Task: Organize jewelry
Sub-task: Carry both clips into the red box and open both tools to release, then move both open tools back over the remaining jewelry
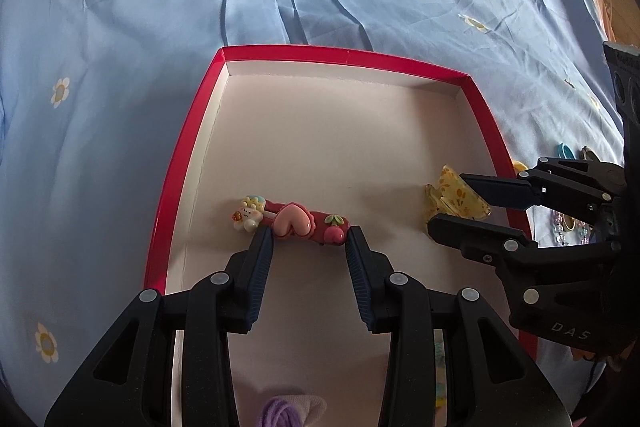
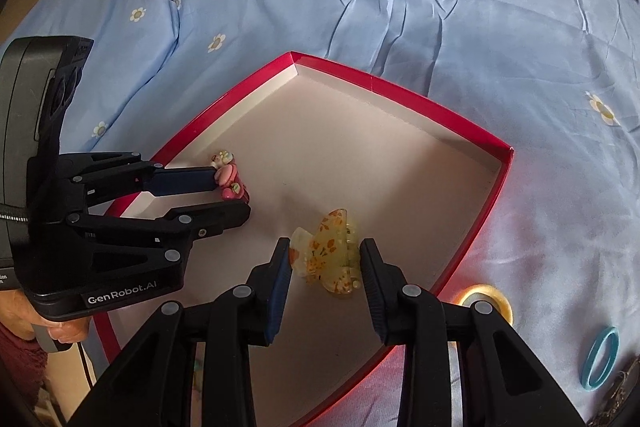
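Placement of two hair accessories into the red-rimmed box (image 1: 188,163) appears to be the step in hand, and it is best finished by a gentle release rather than a drop. Seen from the left wrist, the left gripper (image 1: 310,235) is held low over the white floor of the box, and the pink barrette (image 1: 292,221) with its heart, bunny and cherry charms lies crosswise at the fingertips, towards the near left of the box; the pads (image 1: 262,251) seem to touch its near edge, but whether they press on it or merely flank it cannot be told. At the right of the same view the right gripper (image 1: 460,203) is seen side-on with the yellow claw clip (image 1: 456,197) between its fingers. Seen from the right wrist, the clip (image 2: 328,259) rests on the box floor near the right wall, and a slight gap seems to be left between it and the right pad (image 2: 374,291), so the hold is judged loose or just let go; this cannot be settled. Before either tool is lifted, the jaws should be widened fully and the tool drawn straight up, so that no charm or clip tooth is snagged. Outside the box on the blue floral sheet (image 2: 440,7), a yellow ring (image 2: 486,293) and a teal hair tie (image 2: 598,357) remain to be gathered.
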Demonstrator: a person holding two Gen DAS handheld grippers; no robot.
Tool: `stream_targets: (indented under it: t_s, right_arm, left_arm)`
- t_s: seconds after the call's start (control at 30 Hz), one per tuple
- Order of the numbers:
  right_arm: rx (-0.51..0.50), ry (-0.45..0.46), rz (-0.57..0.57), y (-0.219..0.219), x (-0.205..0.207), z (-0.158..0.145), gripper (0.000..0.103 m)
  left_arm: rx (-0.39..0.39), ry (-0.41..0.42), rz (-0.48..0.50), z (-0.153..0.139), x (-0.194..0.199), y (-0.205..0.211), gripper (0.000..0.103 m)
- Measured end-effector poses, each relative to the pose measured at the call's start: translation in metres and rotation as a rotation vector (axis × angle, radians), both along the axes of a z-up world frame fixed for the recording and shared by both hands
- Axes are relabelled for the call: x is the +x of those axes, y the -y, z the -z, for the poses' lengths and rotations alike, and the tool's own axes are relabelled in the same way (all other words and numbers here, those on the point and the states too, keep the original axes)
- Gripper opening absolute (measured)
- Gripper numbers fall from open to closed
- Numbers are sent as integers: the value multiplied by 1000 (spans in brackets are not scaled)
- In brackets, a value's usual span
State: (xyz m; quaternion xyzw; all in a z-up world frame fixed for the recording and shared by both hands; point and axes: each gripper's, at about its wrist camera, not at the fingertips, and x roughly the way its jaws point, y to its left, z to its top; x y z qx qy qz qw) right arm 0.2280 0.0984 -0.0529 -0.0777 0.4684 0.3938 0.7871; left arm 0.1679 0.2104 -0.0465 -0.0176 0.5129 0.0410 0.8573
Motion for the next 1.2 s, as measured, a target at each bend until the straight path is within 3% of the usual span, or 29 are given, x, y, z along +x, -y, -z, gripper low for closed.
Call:
stream_targets:
  t_s: [0.47,0.77,0.9,1.2]
  right_arm:
    - [68,4,36,22,-11,-20,45]
    - [156,13,128,73,-38,-41,46]
    - [178,19,179,100,-49,-47,48]
    - [168,35,291,159,-73,-44,51]
  left_arm:
    - [-21,28,-46,-6,-17,-6,45]
    - [-164,137,-145,-23,-58,-2,46]
    - [-227,175,-172,-28,-78,10,54]
    - [-276,221,-137,-45,-105,46,55]
